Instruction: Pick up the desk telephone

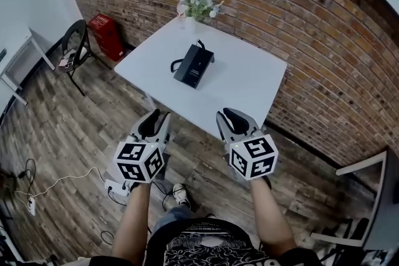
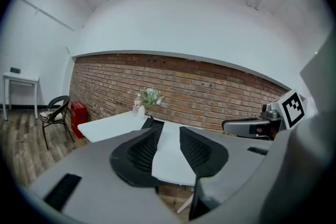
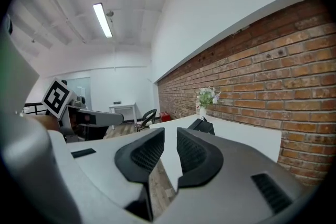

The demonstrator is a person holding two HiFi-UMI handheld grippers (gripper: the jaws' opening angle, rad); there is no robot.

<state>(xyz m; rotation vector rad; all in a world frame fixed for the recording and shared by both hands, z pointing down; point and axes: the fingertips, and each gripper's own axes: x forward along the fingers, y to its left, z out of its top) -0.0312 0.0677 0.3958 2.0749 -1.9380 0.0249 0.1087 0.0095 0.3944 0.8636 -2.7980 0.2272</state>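
**Both grippers short of the counter, telephone untouched**

At 7 o'clock in the head view, the left gripper [image 1: 153,118] is held over the wooden floor, short of the counter [image 1: 249,84]. Its own view shows its jaws clearly apart with nothing between them.

The desk telephone [image 1: 194,65] lies flat near the middle of the counter, at about 12 o'clock from the grippers and well apart from both. A dark cord loops out at its 9 o'clock side. A vase of flowers [image 1: 198,4] stands at the counter's far corner, beyond the telephone.

The right gripper [image 1: 230,116], at 5 o'clock, is also short of the counter's near edge. Its jaws stand only slightly apart and are empty.

The telephone looks like a rigid, smooth plastic box of moderate weight. The handset probably sits loose in its cradle, so tilting could tip it off, and the cord may drag. The surest hold is likely one gripper on each long side of the base, low down, lifting it level.
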